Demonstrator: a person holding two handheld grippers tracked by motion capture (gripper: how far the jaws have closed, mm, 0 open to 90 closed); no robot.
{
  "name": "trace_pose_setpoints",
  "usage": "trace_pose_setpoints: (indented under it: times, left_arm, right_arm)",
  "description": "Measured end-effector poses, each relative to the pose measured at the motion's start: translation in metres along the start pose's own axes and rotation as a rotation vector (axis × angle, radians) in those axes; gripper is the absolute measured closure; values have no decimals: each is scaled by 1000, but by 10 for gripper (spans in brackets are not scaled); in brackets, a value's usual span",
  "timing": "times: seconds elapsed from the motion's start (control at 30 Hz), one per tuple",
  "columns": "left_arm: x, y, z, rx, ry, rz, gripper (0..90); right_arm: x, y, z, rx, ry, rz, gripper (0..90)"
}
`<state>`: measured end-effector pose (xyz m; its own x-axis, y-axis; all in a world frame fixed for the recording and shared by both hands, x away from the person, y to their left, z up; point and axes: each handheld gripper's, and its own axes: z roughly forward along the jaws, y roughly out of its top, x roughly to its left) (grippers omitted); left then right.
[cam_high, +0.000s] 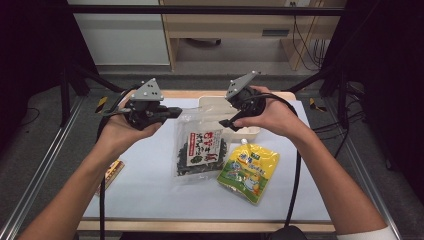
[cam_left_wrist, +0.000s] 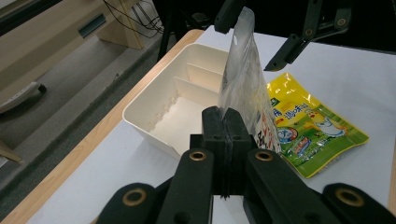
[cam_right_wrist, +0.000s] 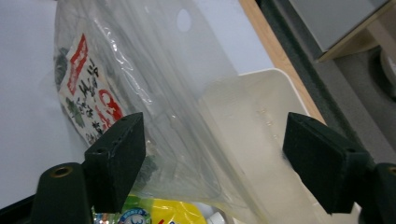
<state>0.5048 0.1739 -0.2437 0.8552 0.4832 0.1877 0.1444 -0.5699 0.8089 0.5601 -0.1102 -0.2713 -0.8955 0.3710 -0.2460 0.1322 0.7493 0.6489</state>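
A clear bag of dark seaweed (cam_high: 199, 150) with a red and white label lies on the white mat, its top edge lifted. My left gripper (cam_high: 178, 112) is shut on the bag's upper left corner; in the left gripper view the jaws (cam_left_wrist: 224, 128) pinch the clear film (cam_left_wrist: 243, 74), which stands up beyond them. My right gripper (cam_high: 228, 123) is open at the bag's upper right corner. In the right gripper view its pads (cam_right_wrist: 117, 156) stand wide apart with the clear film (cam_right_wrist: 163, 88) between them, not pressed. A yellow pouch (cam_high: 248, 170) lies flat right of the bag.
A white divided tray (cam_left_wrist: 159, 100) stands behind the bag at the mat's far edge (cam_high: 207, 102). A small brown packet (cam_high: 113, 172) lies at the mat's left edge. Metal frame rails run along both sides of the table.
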Motion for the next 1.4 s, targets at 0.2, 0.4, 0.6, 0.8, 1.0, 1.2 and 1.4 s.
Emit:
trace_pose_setpoints:
  times: [0.2, 0.4, 0.6, 0.8, 1.0, 1.2, 1.4]
  left_arm:
    - [1, -2, 0, -2, 7, -4, 898]
    - [3, -5, 2, -1, 21, -22, 897]
    - [6, -10, 4, 1, 47, -41, 895]
    - [10, -21, 5, -25, 87, -71, 804]
    - [9, -35, -15, -154, 153, -148, 442]
    - [6, -61, -25, -158, 202, -183, 256]
    - [2, -88, -10, -81, 210, -208, 192]
  right_arm:
    - [6, 0, 5, 35, 34, -29, 289]
    - [13, -3, 6, 59, 58, -69, 428]
    - [16, -4, 5, 55, 78, -81, 684]
    - [18, -1, 4, 46, 127, -69, 821]
    - [17, 6, -3, 0, 135, 0, 825]
    - [10, 16, -16, 5, 78, 94, 825]
    - [-4, 26, -34, -17, 3, 176, 834]
